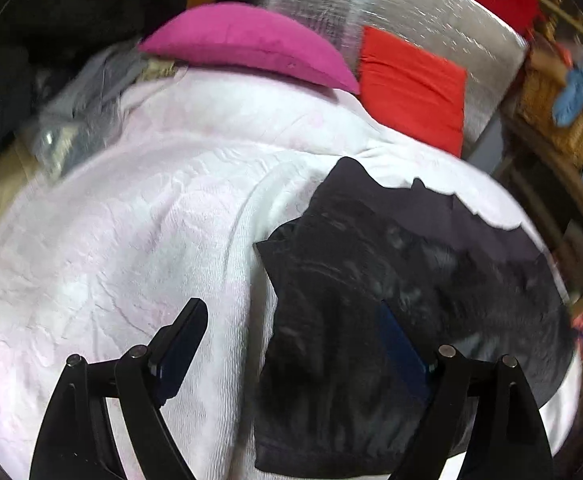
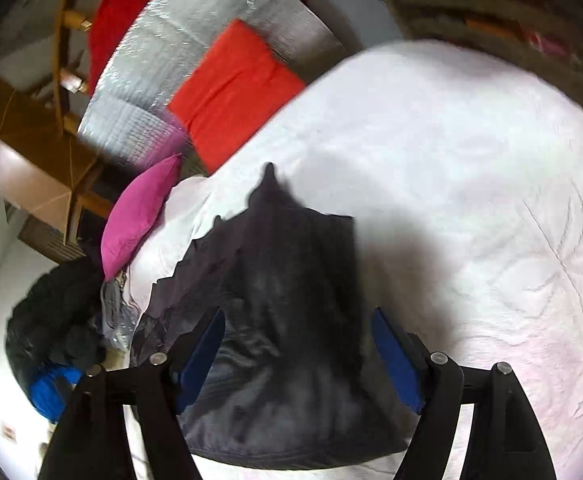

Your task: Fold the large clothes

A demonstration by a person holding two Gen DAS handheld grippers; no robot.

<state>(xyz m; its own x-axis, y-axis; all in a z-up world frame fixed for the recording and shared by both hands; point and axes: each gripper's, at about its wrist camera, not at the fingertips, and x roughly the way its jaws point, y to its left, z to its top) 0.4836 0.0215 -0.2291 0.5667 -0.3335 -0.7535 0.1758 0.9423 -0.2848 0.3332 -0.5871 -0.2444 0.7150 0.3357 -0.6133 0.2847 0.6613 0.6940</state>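
While the dark garment (image 1: 391, 300) lies on the white bed cover (image 1: 131, 220), below the pink pillow (image 1: 247, 44), both grippers hang over it with nothing in them. The left gripper (image 1: 291, 332) is wide open, one finger over the cloth and one over the cover. The right gripper (image 2: 297, 344) is wide open too, above the cloth. The garment looks partly folded but bumpy and uneven. I think more folds and smoothing are left.

Left claw (image 1: 291, 328) jaws wide apart, gripping nothing; right claw (image 2: 297, 344) likewise, both angled downward.
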